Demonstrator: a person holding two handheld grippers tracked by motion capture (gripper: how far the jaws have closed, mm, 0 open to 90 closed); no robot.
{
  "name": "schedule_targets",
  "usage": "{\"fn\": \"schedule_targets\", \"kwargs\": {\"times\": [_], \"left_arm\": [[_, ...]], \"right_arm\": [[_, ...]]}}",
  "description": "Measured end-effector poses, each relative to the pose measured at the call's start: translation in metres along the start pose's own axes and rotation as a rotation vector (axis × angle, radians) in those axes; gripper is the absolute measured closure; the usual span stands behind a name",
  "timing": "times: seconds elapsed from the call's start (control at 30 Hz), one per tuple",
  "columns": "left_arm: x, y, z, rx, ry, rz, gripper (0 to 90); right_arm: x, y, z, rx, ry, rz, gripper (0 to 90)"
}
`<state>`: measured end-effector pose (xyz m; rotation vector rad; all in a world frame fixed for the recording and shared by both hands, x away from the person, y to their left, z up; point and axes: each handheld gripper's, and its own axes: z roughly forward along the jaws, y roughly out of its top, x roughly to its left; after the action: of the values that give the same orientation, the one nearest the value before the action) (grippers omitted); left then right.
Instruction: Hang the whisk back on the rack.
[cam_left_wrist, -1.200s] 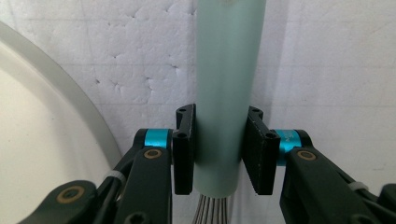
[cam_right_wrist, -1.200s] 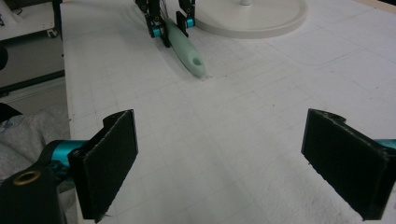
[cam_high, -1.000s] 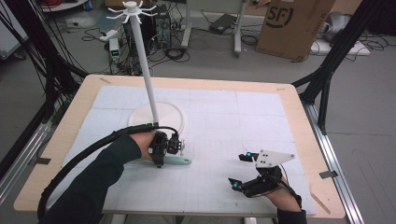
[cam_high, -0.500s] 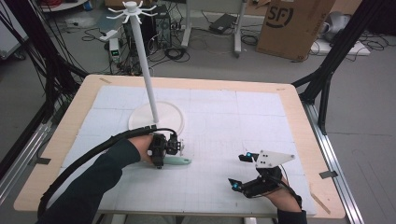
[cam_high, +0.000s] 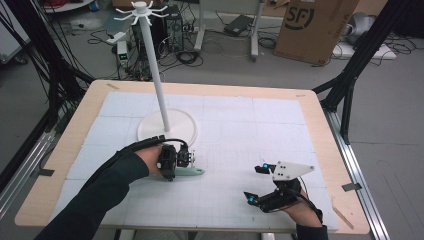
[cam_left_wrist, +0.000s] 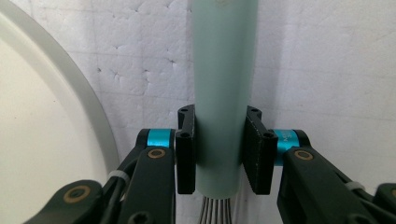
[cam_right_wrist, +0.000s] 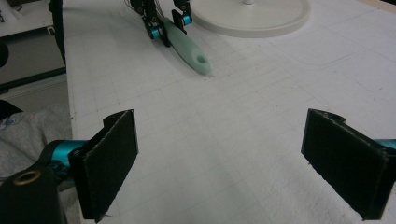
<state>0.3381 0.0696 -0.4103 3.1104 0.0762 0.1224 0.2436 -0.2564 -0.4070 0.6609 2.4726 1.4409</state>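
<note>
Jaws of my left gripper (cam_left_wrist: 219, 149) were clamped on the pale green whisk handle (cam_left_wrist: 223, 84), lying just before the stand's base (cam_high: 167, 125). Lifting, perhaps hanging it, remained. My right gripper (cam_right_wrist: 233, 158) gaped empty near the table's (cam_high: 310, 107) near-right corner.

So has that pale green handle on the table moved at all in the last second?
No. The pale green handle lies just below the white stand's round base as before, held by the left tongs.
</note>
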Motion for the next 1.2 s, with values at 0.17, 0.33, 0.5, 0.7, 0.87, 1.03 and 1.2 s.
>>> {"fn": "schedule_targets", "kwargs": {"times": [0.17, 0.33, 0.5, 0.7, 0.87, 1.03, 1.2], "left_arm": [[-0.001, -0.002, -0.001, -0.04, -0.026, -0.002, 69.5], [-0.003, -0.005, -0.009, -0.095, -0.028, -0.009, 69.5], [0.002, -0.019, -0.029, -0.21, -0.047, -0.058, 69.6], [0.005, -0.034, -0.048, -0.288, -0.042, -0.086, 69.6], [0.006, -0.045, -0.059, -0.339, -0.051, -0.116, 69.6], [0.009, -0.057, -0.071, -0.403, -0.035, -0.144, 69.6], [0.012, -0.071, -0.084, -0.474, -0.02, -0.184, 69.6]], "right_arm": [[-0.001, -0.001, -0.001, 0.002, 0.003, 0.004, 9.9], [-0.001, -0.002, -0.002, -0.002, 0.001, 0.007, 9.9], [-0.002, -0.002, -0.003, -0.003, -0.005, 0.009, 9.9], [-0.002, -0.002, -0.002, -0.004, 0.0, 0.004, 9.9], [-0.002, -0.002, -0.004, -0.008, 0.002, 0.008, 9.9], [-0.002, -0.003, -0.005, -0.011, 0.0, 0.011, 9.9], [-0.001, -0.002, -0.005, -0.008, 0.0, 0.016, 9.9]]}}
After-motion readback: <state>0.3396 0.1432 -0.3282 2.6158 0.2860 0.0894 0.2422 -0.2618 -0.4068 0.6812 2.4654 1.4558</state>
